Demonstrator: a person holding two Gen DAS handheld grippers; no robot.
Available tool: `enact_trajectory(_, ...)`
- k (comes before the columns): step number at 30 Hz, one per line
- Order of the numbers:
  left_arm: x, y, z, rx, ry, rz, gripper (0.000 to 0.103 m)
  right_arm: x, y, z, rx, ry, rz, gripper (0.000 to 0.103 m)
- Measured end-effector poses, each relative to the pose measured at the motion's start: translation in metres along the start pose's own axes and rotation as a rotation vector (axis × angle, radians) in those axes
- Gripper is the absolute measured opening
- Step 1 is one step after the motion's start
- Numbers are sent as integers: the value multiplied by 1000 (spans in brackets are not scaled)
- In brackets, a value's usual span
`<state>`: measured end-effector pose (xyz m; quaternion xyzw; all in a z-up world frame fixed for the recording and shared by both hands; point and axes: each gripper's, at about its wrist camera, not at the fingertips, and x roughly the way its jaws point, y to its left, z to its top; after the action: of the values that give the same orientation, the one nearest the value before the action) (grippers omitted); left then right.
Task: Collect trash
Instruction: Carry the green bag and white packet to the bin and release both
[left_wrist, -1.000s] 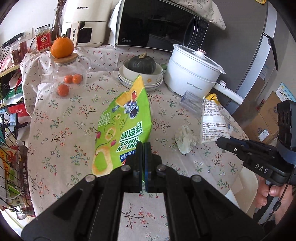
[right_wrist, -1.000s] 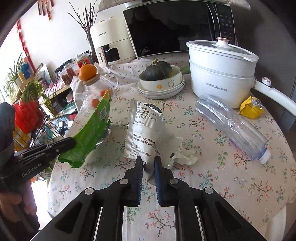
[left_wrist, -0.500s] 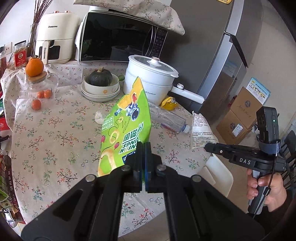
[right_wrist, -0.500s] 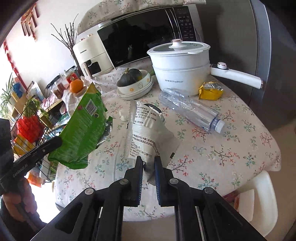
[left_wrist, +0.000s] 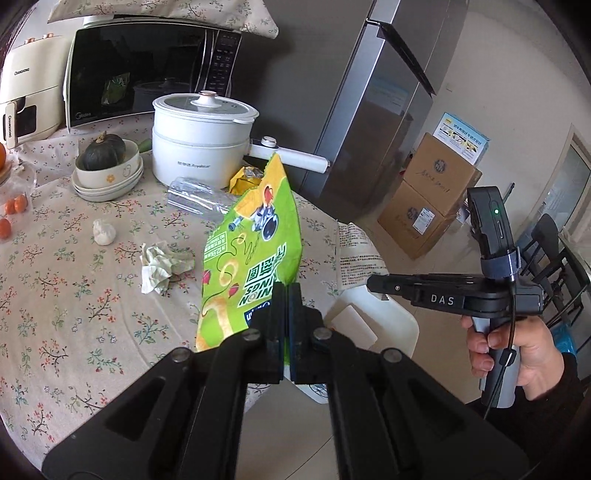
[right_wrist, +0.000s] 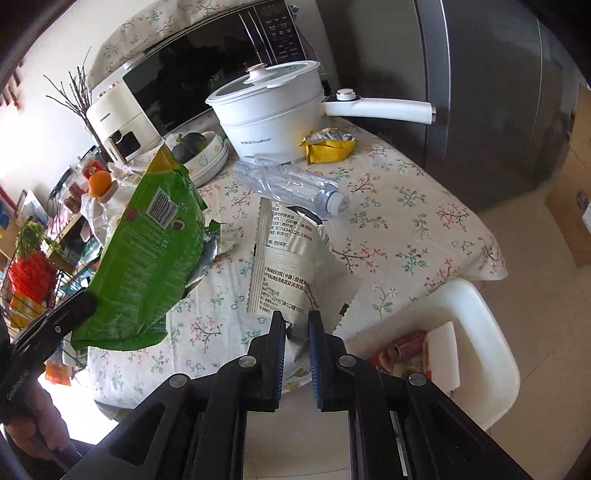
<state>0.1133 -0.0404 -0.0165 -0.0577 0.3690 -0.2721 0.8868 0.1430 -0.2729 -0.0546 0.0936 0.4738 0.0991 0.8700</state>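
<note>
My left gripper (left_wrist: 287, 291) is shut on a green snack bag (left_wrist: 251, 251), held upright above the table's near edge; the bag also shows in the right wrist view (right_wrist: 147, 254). My right gripper (right_wrist: 297, 321) is shut on a white printed packet (right_wrist: 288, 266), which also shows in the left wrist view (left_wrist: 356, 254). Both are lifted off the floral table (right_wrist: 406, 229). A white bin (right_wrist: 476, 332) stands on the floor beside the table, below my right gripper. A clear plastic bottle (right_wrist: 288, 184), a yellow wrapper (right_wrist: 328, 146) and a crumpled tissue (left_wrist: 162, 262) lie on the table.
A white electric pot (left_wrist: 199, 144) with a long handle, a microwave (left_wrist: 147, 70), stacked bowls with a squash (left_wrist: 105, 166) and a garlic bulb (left_wrist: 103, 232) stand on the table. A fridge (left_wrist: 376, 110) and cardboard boxes (left_wrist: 428, 199) are to the right.
Both grippers have pulled back and swung right with their bags, from over the table's middle to its near edge. The white bin has come into view below.
</note>
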Motion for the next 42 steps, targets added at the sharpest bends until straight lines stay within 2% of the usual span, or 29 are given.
enact_trajectory(11,38,-75,-4,67,85,-188,2,-25,-79,-34,120,20,-90,13)
enact_trajectory(20,77,-106,-16,55,169,-306,2,-33,-134,-60,194,57,-148,13)
enact_trajectory(30,124,-111,-30,17,242,-332,2,-31,-153,-71,218,92,-171,13)
enact_trajectory(37,138,-103,-31,33,240,-267,3,-28,-160,-76,232,113,-187,13)
enact_trajectory(38,139,-102,-31,43,243,-244,5,-27,-160,-77,233,115,-187,13)
enact_trajectory(40,140,-100,-32,56,248,-209,17,-25,-160,-76,236,118,-191,13)
enact_trajectory(42,139,-97,-33,64,246,-161,41,-23,-160,-76,236,122,-194,13)
